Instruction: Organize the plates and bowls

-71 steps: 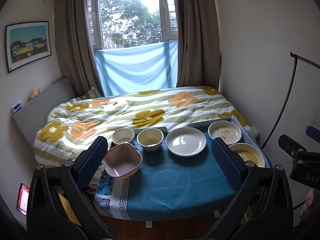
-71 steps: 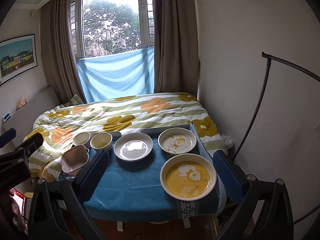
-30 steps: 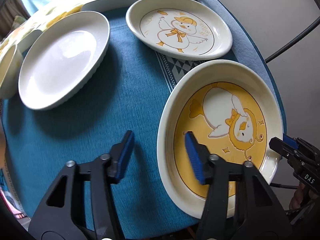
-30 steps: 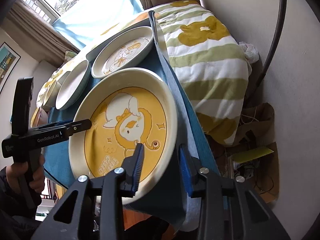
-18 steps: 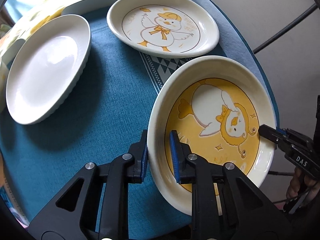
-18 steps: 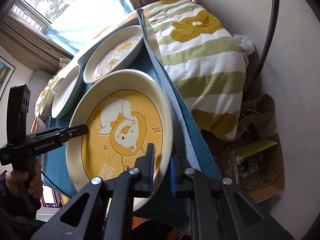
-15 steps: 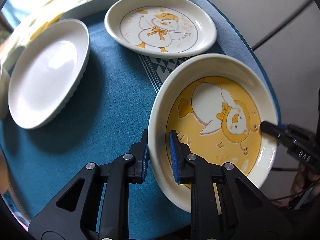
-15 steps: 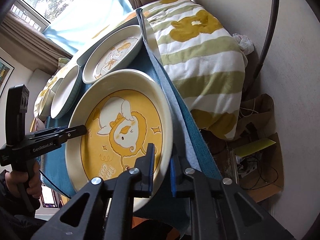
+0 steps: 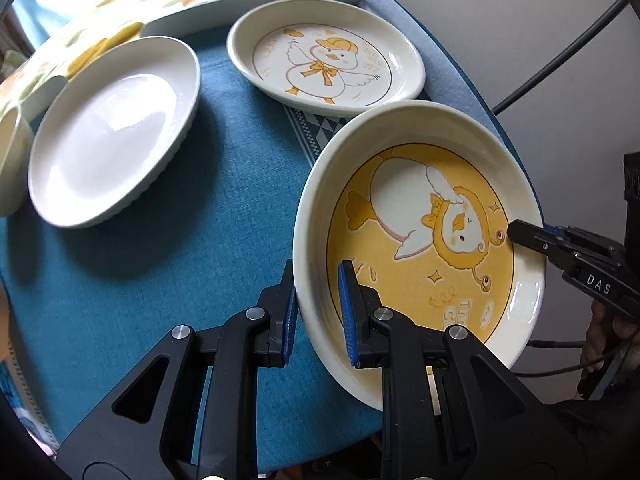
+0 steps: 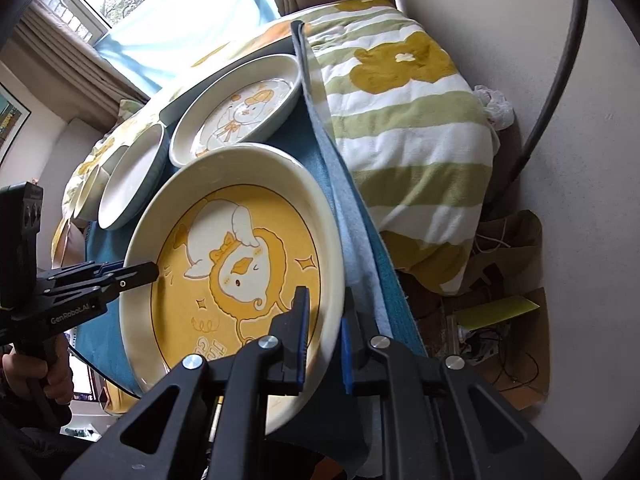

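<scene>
A large yellow plate [image 9: 424,248] with a duck drawing sits at the right end of the blue cloth. My left gripper [image 9: 316,284] is shut on its left rim. My right gripper [image 10: 325,300] is shut on the opposite rim, and its tip [image 9: 520,236] shows at the plate's far side in the left wrist view. The right wrist view shows the same yellow plate [image 10: 240,264] tilted, with the left gripper [image 10: 152,271] clamped on its far edge. Behind it lie a white duck plate [image 9: 324,56] and a plain white plate [image 9: 108,132]. A bowl [image 9: 10,168] peeks in at the far left.
The blue cloth [image 9: 180,240] covers a small table against a bed with a flowered quilt [image 10: 400,120]. A wall and a black curved rod [image 10: 560,80] stand close on the right. Cardboard and cables [image 10: 500,320] litter the floor below. A hand [image 10: 36,376] holds the left gripper's handle.
Both grippers' jaws stood apart around the yellow plate's rim and have closed onto it from opposite sides. The left gripper has shifted a little with the plate since.
</scene>
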`<action>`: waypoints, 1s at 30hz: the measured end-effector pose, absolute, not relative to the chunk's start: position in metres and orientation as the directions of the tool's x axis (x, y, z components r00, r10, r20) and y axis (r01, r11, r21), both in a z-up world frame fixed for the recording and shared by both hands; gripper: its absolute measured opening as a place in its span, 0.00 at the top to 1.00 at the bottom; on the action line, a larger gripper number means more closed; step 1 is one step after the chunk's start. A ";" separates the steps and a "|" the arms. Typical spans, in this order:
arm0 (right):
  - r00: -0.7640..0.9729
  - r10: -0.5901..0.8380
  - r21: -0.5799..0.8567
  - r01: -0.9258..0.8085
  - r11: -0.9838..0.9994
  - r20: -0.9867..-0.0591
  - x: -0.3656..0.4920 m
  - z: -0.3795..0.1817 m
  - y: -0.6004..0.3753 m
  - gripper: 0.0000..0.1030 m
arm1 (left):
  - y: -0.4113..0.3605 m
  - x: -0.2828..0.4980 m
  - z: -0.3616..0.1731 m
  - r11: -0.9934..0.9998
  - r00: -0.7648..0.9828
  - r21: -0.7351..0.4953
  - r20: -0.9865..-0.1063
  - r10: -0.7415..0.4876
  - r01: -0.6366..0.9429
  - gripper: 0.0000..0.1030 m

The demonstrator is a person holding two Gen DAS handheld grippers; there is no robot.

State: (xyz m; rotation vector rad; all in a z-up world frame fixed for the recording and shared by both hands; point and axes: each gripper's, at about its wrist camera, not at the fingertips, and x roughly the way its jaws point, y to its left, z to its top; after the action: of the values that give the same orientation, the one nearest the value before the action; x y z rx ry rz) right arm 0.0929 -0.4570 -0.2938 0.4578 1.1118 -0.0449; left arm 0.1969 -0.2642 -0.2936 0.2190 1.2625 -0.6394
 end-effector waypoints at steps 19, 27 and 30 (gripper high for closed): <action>0.429 0.346 0.365 -0.041 0.930 -0.834 0.152 -0.265 -0.339 0.88 | -0.094 0.187 -0.257 0.923 0.279 -0.264 -0.898 -0.341 0.279 0.84; 0.377 0.401 0.404 -0.074 0.912 -0.835 0.178 -0.281 -0.249 0.88 | -0.003 0.206 -0.266 0.945 0.291 -0.232 -0.910 -0.294 0.231 0.84; 0.360 0.406 0.408 -0.074 0.910 -0.840 0.183 -0.289 -0.226 0.88 | 0.023 0.213 -0.274 0.947 0.277 -0.230 -0.917 -0.288 0.224 0.84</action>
State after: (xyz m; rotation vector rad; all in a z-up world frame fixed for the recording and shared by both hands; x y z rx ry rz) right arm 0.1831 -0.2260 -0.2889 0.3252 1.1664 0.3165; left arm 0.2134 0.0235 -0.2745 -0.0595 1.2441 -0.3438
